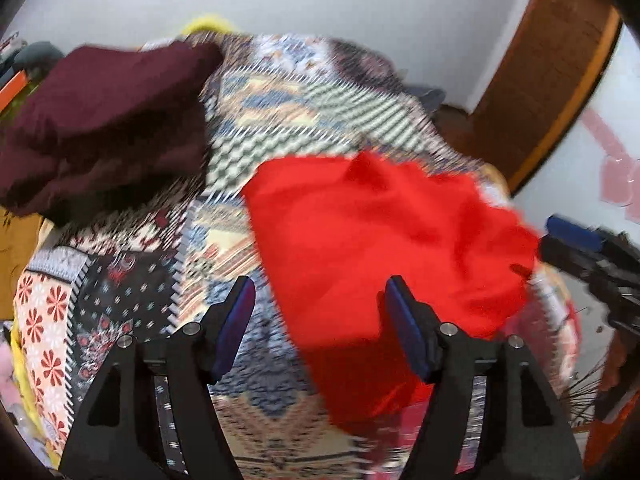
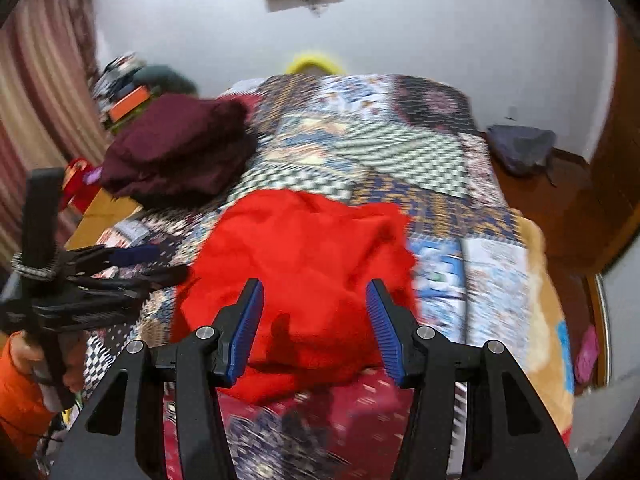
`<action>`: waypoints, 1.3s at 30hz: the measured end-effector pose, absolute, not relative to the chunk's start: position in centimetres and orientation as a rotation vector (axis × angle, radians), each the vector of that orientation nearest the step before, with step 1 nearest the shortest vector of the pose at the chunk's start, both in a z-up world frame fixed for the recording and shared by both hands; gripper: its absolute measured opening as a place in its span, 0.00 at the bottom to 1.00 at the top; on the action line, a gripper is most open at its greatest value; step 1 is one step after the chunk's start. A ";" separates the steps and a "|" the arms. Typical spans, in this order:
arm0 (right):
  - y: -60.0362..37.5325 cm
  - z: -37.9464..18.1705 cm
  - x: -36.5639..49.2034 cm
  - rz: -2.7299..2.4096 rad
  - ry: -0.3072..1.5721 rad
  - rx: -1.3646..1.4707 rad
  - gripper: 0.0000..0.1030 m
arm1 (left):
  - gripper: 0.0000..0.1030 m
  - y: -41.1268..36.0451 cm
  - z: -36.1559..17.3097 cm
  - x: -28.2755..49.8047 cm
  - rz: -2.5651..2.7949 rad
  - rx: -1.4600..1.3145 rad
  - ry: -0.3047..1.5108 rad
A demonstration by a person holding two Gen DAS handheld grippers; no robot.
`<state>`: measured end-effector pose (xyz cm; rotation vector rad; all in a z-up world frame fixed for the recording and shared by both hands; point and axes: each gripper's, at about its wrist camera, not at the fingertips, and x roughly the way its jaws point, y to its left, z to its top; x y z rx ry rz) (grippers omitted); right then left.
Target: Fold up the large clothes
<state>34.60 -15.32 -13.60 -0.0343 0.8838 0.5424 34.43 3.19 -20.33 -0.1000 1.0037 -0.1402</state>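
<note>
My left gripper [image 1: 316,320] and right gripper [image 2: 316,320] both gape, holding nothing. The red garment [image 2: 296,280] lies rumpled, unfolded, near the maroon garment [image 2: 180,152], which looks folded.

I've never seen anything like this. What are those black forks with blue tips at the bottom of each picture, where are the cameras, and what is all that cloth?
No robot here: a person holds a hand-operated claw in each hand, with a wide-angle camera on each looking along its two fingers. One picture is from the left claw, the other from the right claw; each also glimpses the other at its edge. Below lies a bed under a patchwork quilt. On it are a crumpled red garment and a dark maroon garment bundled further back. Both claws stand open with nothing pinched between the blue pads, so nothing is held. The pictures are blurred, so finer detail is uncertain.
</note>
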 end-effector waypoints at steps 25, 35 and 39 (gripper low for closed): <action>-20.7 -19.8 33.9 0.330 1.023 -0.077 0.63 | 0.76 1.9 -25.3 30.1 -0.282 -0.031 1.092; -22.5 -14.4 34.2 0.365 0.893 0.006 0.63 | 0.76 4.7 -22.5 29.0 -0.166 0.086 1.024; -21.4 -13.9 36.9 0.418 0.874 0.056 0.63 | 0.76 6.1 -19.9 31.2 -0.121 0.026 0.929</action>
